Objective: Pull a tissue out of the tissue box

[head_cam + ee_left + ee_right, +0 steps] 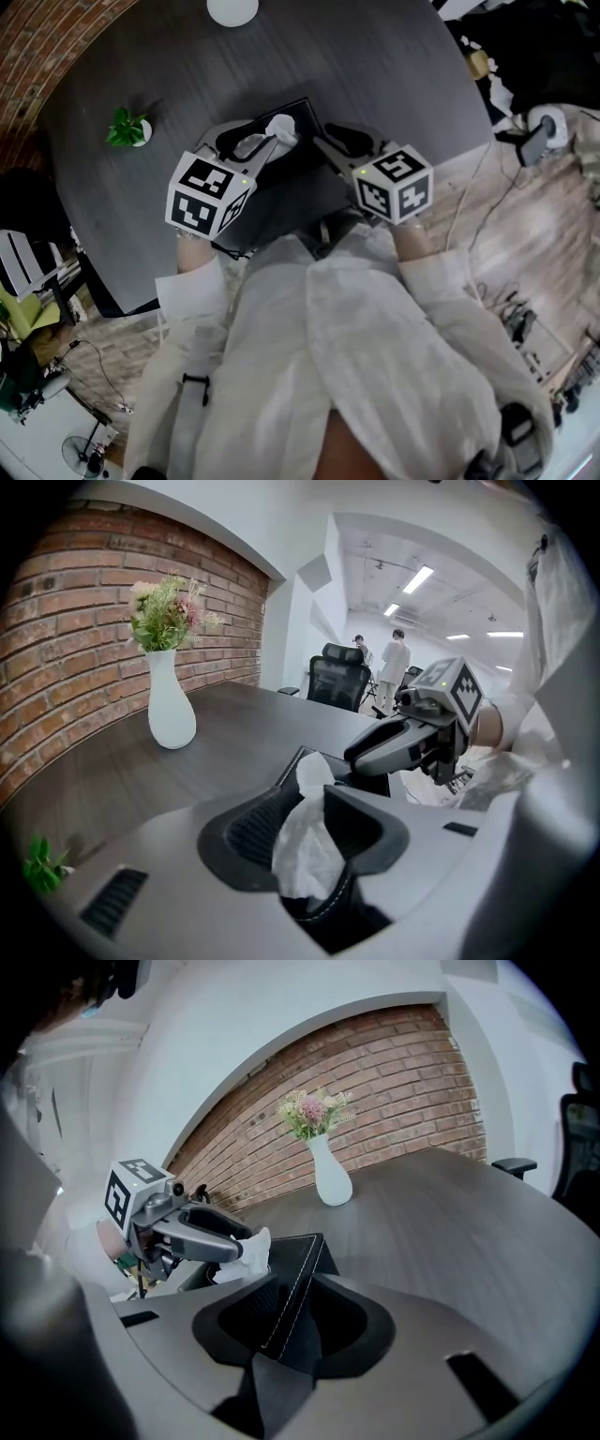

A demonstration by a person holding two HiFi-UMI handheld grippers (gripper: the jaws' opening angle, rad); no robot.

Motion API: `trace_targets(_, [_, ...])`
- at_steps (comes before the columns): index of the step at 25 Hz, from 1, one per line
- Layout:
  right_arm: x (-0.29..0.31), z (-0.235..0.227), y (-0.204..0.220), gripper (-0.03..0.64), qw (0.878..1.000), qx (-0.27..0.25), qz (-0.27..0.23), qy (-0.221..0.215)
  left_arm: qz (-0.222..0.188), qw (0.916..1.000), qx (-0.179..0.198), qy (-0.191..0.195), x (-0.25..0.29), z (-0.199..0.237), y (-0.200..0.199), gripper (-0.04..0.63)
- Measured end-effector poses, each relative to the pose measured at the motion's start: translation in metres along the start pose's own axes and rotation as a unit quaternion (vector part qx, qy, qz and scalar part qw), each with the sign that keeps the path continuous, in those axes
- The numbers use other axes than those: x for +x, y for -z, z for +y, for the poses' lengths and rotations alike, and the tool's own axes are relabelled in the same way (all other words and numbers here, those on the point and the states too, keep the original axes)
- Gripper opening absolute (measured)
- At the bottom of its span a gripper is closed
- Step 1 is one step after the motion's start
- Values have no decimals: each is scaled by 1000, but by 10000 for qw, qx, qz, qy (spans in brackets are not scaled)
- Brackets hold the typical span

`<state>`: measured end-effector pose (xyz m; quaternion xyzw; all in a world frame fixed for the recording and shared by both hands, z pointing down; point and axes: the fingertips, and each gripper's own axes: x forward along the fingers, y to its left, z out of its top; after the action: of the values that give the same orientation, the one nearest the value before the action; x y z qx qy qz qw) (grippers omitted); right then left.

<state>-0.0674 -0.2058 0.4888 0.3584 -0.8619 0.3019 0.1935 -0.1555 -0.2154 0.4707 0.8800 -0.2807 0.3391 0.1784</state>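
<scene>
Both forearms [192,281] reached forward over the desk [394,75], meeting at middle of the frame. Left tongs [274,137] pinched the white tissue [281,125] above the dark tissue box [291,192]; right tongs [321,144] clamped the box's edge.

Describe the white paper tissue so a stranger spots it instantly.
On the dark grey table, find the black stitched tissue box at the near edge. The crumpled white tissue rises from it, pinched in the left gripper, unlike the smooth white vase.
</scene>
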Motion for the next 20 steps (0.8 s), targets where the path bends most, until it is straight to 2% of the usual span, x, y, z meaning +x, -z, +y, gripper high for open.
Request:
trace_targets(2, [1, 2, 1, 103, 10000, 0, 54, 1, 20, 10000, 17, -34, 0, -1, 2, 136])
trace_targets(5, [1, 5, 2, 86, 9998, -137, 131, 27, -17, 9998, -16, -174, -1, 0, 4, 67])
trace_targets(10, [1, 5, 0, 84, 9995, -263, 146, 94, 5, 9995, -44, -306, -2, 1, 4, 30])
trace_targets(20, [0, 5, 1, 83, 9994, -290, 86, 140, -289, 9975, -223, -606, -14, -1, -3, 11])
